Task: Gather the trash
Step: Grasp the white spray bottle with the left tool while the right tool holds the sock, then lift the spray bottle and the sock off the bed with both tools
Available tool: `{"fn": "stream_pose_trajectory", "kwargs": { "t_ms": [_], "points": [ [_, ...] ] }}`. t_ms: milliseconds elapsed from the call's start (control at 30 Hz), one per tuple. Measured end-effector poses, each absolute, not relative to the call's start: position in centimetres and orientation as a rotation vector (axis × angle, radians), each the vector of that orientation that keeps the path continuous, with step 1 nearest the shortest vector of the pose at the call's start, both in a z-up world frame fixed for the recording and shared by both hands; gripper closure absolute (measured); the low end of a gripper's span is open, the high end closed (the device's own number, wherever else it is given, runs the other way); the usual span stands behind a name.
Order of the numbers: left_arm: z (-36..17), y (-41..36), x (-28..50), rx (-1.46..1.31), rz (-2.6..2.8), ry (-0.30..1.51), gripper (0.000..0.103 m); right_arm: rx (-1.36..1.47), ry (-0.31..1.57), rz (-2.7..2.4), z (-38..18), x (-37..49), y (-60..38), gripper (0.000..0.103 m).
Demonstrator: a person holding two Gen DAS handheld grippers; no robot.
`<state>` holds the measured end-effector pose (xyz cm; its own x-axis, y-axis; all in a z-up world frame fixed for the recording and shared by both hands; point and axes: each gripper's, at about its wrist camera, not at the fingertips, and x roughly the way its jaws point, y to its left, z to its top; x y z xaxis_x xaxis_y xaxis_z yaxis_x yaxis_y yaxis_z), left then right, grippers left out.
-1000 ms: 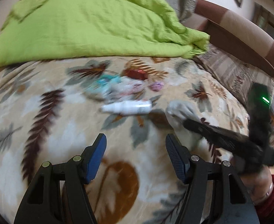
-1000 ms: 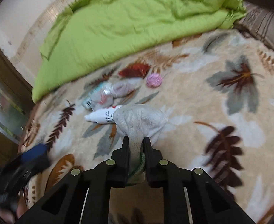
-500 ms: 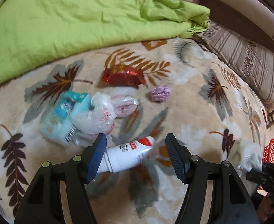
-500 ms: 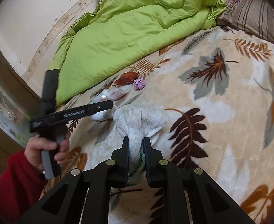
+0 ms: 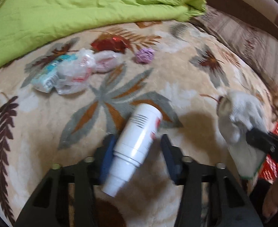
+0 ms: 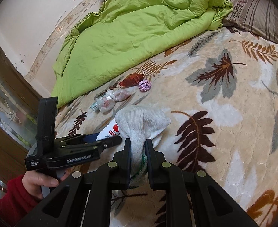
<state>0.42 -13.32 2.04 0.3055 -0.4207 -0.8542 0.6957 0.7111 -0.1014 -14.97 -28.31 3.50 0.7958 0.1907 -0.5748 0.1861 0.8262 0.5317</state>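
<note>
A: White bottle [image 5: 137, 141] lies tilted on the leaf-print blanket [image 5: 176, 79], between the left gripper [image 5: 136, 155] jaws; blue pads [image 5: 107, 157] apart, the left one just beside it; contact unclear in the blur.

B: Right gripper [image 6: 137, 151]: jaws clamped on a white sock [image 6: 140, 124], held above the bed; red basket [image 5: 273, 151] behind it.

A: Further back: clear plastic bags [image 5: 78, 70], red wrapper [image 5: 110, 44], purple wad [image 5: 144, 55]; green quilt [image 6: 139, 28] beyond.
</note>
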Motion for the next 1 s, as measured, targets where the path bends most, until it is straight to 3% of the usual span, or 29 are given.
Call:
{"fn": "stream_pose_trajectory", "kwargs": {
  "t_ms": [1000],
  "points": [
    [5.9, -2.7, -14.6, 0.068, -0.493, 0.806, 0.071, 0.328, 0.598, 0.022, 6.4, -19.1, -21.6, 0.088]
  ]
}}
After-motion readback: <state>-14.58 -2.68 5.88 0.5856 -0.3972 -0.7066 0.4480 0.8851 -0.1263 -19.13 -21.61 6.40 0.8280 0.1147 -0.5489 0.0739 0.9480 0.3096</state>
